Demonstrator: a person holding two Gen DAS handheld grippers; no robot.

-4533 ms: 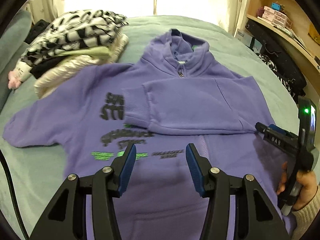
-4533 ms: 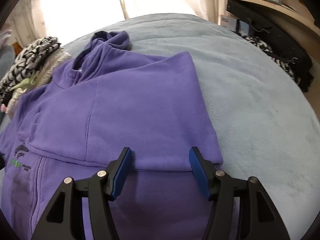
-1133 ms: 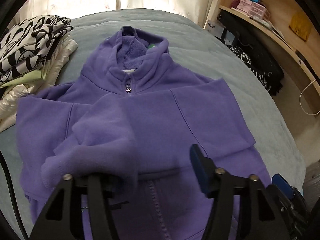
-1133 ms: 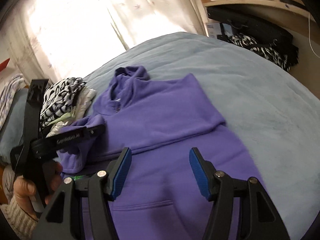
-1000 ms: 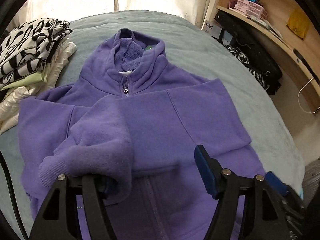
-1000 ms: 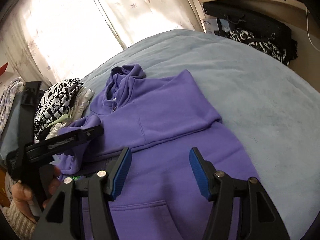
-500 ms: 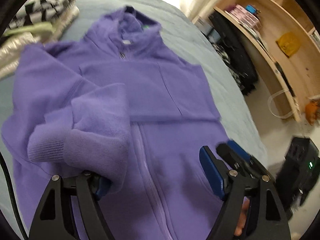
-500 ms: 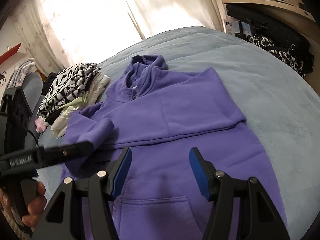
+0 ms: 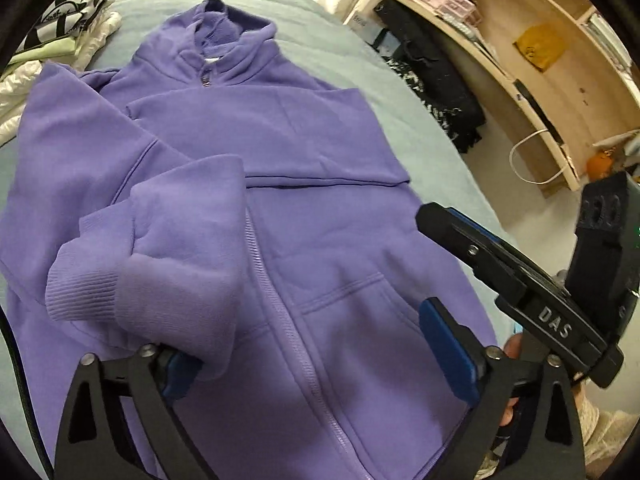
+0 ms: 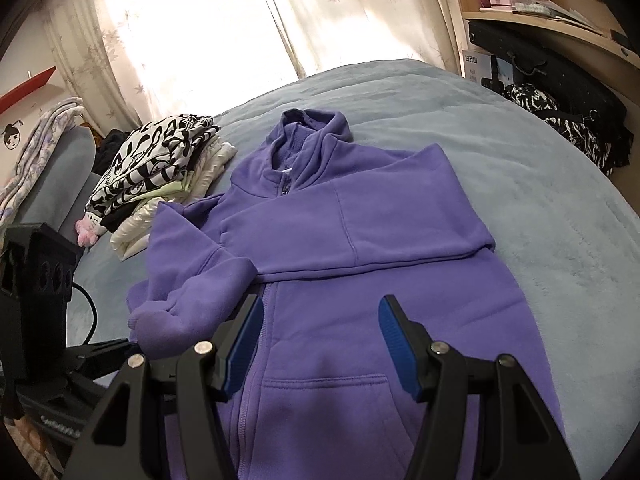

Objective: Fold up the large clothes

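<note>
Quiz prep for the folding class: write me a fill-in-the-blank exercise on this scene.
1. The hoodie on the bed is coloured ____.
2. Its front closes with a ____.
3. The pile of folded clothes has a black-and-____ top garment.
4. The pads on the right gripper fingers are ____.

Missing words: purple; zipper; white; blue

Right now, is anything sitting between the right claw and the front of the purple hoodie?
Nothing visible. The right claw hangs with its jaws apart over the hoodie front, bare fabric below. The folded cuff lies off to one side by the left claw, whose jaws are opening.
</note>
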